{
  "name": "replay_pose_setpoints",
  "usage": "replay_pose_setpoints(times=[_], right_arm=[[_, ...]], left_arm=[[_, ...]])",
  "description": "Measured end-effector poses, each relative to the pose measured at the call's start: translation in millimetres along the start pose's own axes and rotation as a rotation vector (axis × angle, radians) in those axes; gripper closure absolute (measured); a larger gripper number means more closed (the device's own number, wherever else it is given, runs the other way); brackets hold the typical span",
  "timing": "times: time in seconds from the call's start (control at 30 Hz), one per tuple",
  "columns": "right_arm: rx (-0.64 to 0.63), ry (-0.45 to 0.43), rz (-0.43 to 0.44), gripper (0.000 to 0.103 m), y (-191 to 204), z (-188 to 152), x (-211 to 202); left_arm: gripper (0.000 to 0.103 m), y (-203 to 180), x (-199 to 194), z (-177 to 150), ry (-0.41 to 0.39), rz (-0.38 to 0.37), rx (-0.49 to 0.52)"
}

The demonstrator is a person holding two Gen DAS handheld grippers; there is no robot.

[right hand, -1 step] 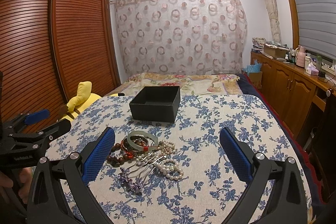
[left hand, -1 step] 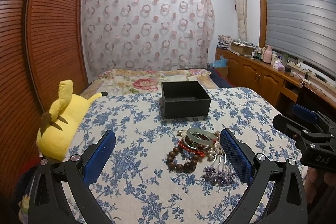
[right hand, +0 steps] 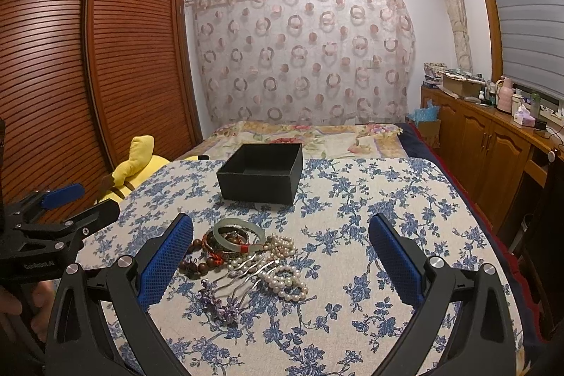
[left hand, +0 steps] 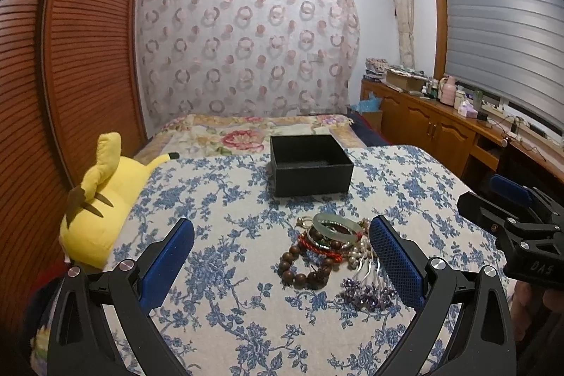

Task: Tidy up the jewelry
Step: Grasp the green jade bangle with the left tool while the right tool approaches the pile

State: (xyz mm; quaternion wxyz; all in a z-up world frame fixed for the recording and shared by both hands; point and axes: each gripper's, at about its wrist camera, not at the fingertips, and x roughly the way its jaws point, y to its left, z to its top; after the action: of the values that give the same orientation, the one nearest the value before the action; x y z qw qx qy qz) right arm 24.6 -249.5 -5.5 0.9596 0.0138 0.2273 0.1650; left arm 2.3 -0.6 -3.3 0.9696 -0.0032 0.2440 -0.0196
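A pile of jewelry lies on the floral bedspread: a pale green bangle [left hand: 336, 225] [right hand: 239, 230], a brown wooden bead bracelet [left hand: 303, 270], a red bracelet, a pearl strand [right hand: 286, 282], a silver hair comb [right hand: 246, 270] and a purple beaded piece [left hand: 366, 293] [right hand: 218, 303]. An open black box [left hand: 310, 166] [right hand: 261, 177] stands behind the pile; no contents are visible. My left gripper [left hand: 282, 263] is open and empty, just short of the pile. My right gripper [right hand: 281, 261] is open and empty, with the pile between its left finger and its centre.
A yellow plush toy [left hand: 102, 210] lies at the bed's left edge by the wooden wardrobe [left hand: 70, 59]. A wooden cabinet [right hand: 493, 143] with bottles runs along the right wall. The other gripper shows at each view's edge [left hand: 518, 228] [right hand: 46, 228].
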Motion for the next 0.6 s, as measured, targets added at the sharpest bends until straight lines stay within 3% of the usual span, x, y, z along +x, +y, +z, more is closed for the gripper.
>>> replay_pose_setpoints(times=[0.17, 0.47, 0.6], right_arm=[[-0.01, 0.035, 0.017, 0.003, -5.2, -5.5, 14.3], [-0.039, 0.111, 0.067, 0.024, -15.0, -22.1, 41.6], [-0.078, 0.156, 0.079, 0.027, -15.7, -29.4, 55.6]], left_arm=[[0.007, 1.8, 19.1, -10.2, 0.053, -0.029, 0.0], [0.007, 1.5, 50.7, -19.9, 0.132, -0.106, 0.012], [0.007, -4.7, 69.4, -19.6, 0.177, -0.139, 0.042]])
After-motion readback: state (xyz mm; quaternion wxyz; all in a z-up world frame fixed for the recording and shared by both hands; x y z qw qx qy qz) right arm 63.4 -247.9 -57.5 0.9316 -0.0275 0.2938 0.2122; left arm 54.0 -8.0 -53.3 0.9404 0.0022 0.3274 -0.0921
